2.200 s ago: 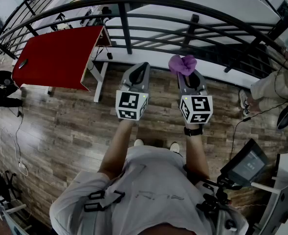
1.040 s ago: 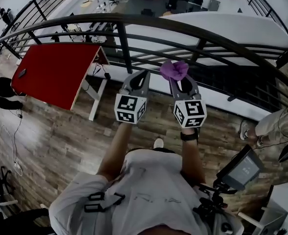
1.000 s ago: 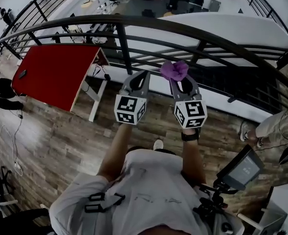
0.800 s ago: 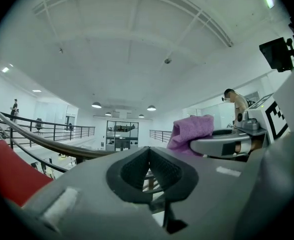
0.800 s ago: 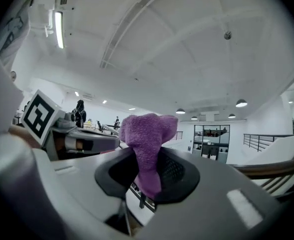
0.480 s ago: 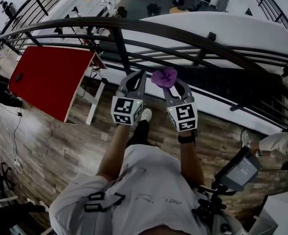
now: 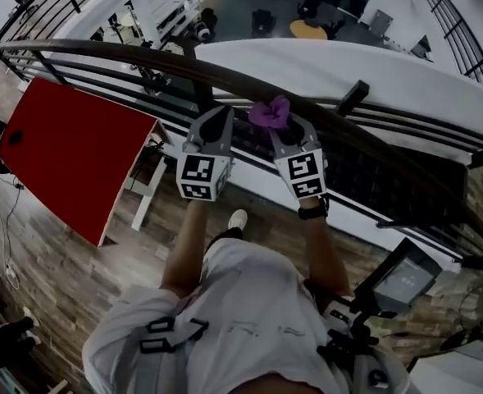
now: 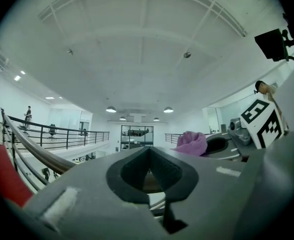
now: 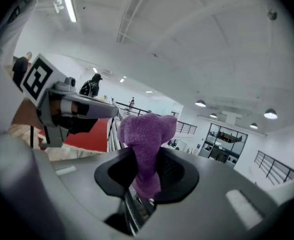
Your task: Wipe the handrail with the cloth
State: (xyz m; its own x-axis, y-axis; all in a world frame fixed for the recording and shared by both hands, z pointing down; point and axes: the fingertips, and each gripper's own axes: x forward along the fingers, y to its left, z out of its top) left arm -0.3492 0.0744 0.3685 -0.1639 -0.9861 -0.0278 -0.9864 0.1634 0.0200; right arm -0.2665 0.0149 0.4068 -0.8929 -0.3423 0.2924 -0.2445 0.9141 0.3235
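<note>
A dark curved handrail [image 7: 143, 54] crosses the head view from upper left to right. My right gripper [image 7: 280, 123] is shut on a purple cloth [image 7: 270, 113], which sits bunched above the jaw tips, right at the rail. The right gripper view shows the cloth [image 9: 147, 139] pinched between the jaws and hanging through them. My left gripper [image 7: 223, 112] is shut on nothing, close beside the right one, its tip at the rail. In the left gripper view its jaws [image 8: 147, 151] meet, with the cloth [image 8: 191, 143] off to the right and the handrail [image 8: 32, 144] at left.
A red table [image 7: 69, 146] stands on the wooden floor to the lower left. Thinner railing bars [image 7: 389, 121] run under the handrail, with an open lower floor beyond. A screen on a stand [image 7: 405, 281] is at my right side. A distant person [image 9: 92, 86] stands far off.
The person has stepped up to the railing. Both grippers moved forward and now reach the handrail, the cloth still pinched in the right one.
</note>
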